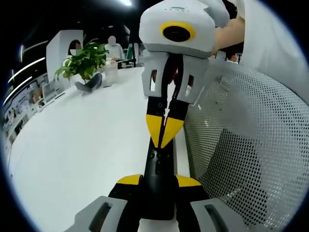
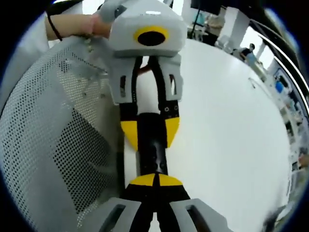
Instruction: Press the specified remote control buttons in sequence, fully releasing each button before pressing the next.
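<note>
A slim black remote control (image 1: 157, 166) lies lengthwise between the two grippers, above the white table's edge. My left gripper (image 1: 159, 181) is shut on the remote's near end, one yellow-tipped finger on each side. My right gripper (image 1: 164, 129) reaches in from the far side, shut, with its paired yellow tips down on the remote's top face. In the right gripper view the right gripper (image 2: 155, 180) has its tips together at the remote (image 2: 153, 155). Beyond it the left gripper (image 2: 150, 131) clamps the other end. I cannot tell which button lies under the tips.
A white table (image 1: 87, 145) stretches to the left, with a potted plant (image 1: 84, 60) and a dark object at its far end. A white mesh chair back (image 1: 251, 145) stands close beside the grippers. People sit in the background.
</note>
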### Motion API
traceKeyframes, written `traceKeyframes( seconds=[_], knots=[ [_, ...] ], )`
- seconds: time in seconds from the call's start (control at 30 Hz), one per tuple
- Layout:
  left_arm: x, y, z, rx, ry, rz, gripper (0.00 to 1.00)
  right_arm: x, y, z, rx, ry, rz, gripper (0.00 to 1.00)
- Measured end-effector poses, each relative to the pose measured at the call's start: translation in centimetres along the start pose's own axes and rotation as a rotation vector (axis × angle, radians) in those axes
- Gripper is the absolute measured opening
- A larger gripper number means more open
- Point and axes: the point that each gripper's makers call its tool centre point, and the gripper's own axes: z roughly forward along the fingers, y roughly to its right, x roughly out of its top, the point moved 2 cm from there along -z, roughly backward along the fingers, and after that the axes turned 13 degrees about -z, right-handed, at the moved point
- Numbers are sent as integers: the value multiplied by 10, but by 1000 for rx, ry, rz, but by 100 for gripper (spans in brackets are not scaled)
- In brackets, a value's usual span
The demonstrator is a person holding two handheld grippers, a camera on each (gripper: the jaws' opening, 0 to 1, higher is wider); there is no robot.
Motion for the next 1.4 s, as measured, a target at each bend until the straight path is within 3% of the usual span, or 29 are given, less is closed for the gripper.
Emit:
traceKeyframes(
  seconds=[0.33, 0.53, 0.7, 0.8, 0.9, 1.03, 1.4],
  knots=[
    [0, 0, 0, -3, 0, 1, 25, 1, 1, 2, 41, -60, -89, 0],
    [0, 0, 0, -3, -2, 0, 25, -1, 1, 0, -44, 9, 45, 0],
    [0, 0, 0, -1, -1, -1, 25, 3, -4, 0, -106, -29, -41, 0],
    [0, 0, 0, -3, 0, -3, 25, 14, -14, 1, -62, 37, -15, 0],
    [0, 0, 0, -2, -1, -3, 25, 14, -15, 2, -76, 0, -81, 0],
    [0, -1, 0, -2, -1, -3, 25, 13, -11, 3, -66, 7, -43, 0],
    [0, 0, 0, -5, -1, -2, 25, 15, -12, 6, -11, -20, -109, 0]
  ],
)
